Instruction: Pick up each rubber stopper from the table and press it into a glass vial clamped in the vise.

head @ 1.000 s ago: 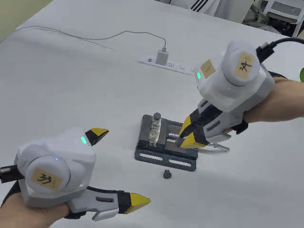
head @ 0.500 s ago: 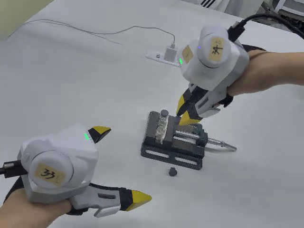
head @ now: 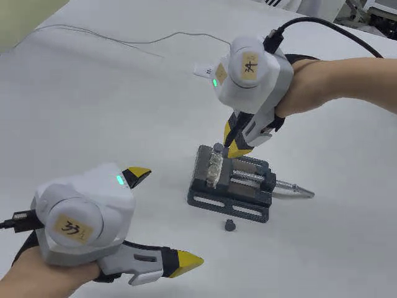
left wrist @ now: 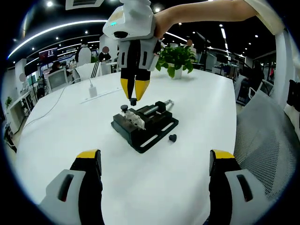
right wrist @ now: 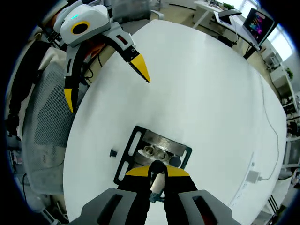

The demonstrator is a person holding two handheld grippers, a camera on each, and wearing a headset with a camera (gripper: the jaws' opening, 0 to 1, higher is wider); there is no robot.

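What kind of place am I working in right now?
Probably an open-plan office: a mesh office chair stands beside the white table, a monitor sits on a nearby desk, and long ceiling strip lights run overhead.

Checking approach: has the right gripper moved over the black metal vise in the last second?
Yes. The right gripper crossed the black metal vise from its screw end to the clamped glass vial.

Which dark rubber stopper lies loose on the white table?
The stopper alone beside the black metal vise; one caps a glass vial, one sits in the right gripper's fingers.
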